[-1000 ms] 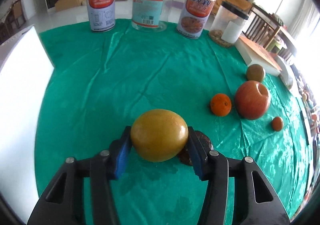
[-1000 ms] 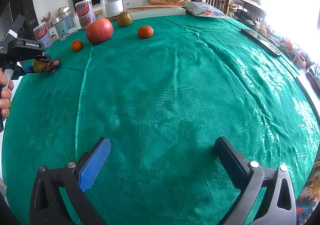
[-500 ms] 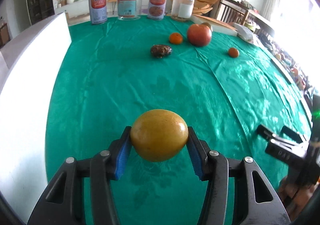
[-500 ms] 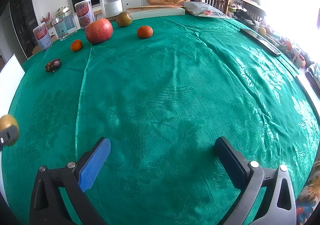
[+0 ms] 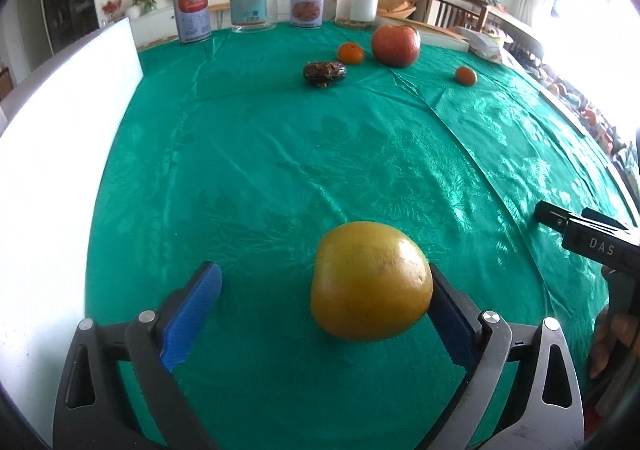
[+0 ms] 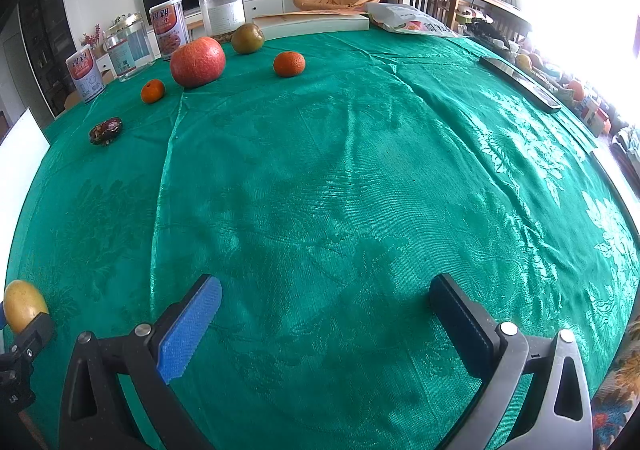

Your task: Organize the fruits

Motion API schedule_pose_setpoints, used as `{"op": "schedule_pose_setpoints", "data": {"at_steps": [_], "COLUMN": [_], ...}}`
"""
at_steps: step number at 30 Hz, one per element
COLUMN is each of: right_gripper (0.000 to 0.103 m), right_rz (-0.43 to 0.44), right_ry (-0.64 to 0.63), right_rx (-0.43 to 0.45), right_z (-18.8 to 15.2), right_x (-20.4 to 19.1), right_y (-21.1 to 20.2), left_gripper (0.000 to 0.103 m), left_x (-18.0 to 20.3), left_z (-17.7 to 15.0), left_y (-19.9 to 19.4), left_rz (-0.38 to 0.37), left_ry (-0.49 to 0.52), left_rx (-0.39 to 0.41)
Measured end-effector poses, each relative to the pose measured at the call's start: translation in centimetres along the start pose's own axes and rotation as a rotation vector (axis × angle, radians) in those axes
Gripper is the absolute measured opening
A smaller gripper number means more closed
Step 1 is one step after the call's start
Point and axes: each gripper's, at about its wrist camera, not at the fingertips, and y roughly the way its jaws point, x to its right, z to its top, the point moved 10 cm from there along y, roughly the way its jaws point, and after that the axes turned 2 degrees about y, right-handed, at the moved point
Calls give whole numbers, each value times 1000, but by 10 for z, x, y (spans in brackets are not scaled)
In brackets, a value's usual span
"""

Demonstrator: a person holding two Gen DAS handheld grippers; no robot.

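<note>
The left tool [image 5: 326, 310] is opening wide; the yellow fruit [image 5: 370, 281] rests against its right pad only. The right tool [image 6: 326, 320] gapes empty above the tabletop [image 6: 360, 170].

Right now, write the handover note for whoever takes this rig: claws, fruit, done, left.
Left claw: opening; yellow fruit sits on the green cloth between its pads, near pad clear of it, far pad right beside it.
Right claw: open, empty, over bare cloth.
At the far end: big red fruit, two small oranges, a green-brown fruit and a dark brown piece.
Done: yellow fruit set down near the front edge.
Left: the other five, probably to join it.
</note>
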Motion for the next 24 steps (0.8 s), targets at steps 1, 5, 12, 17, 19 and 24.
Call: {"op": "schedule_pose_setpoints", "data": {"at_steps": [1,5,12,17,19,24], "right_gripper": [103,103,103,92,85,60], "right_rz": [0,103,416,499,509,569], "right_ry": [1,32,-239,-423,-450,-451], "right_rx": [0,15,41,-65,-40,-50], "right_z": [0,3,67,82,91,109], "right_x": [1,-4,-101,-182,-206,-249], "right_y": [0,-9,-5,50,58,70], "left_gripper": [100,102,102,102,102,102], "left_x": [0,2,0,0,0,0], "left_z": [0,-2,0,0,0,1], "left_y": [1,4,5,5,5,5], "left_rz": [9,44,44,45,44,46], "left_ry": [7,39,34,31,30,27], "left_rx": [-6,-24,-21,-20,-19,-18]}}
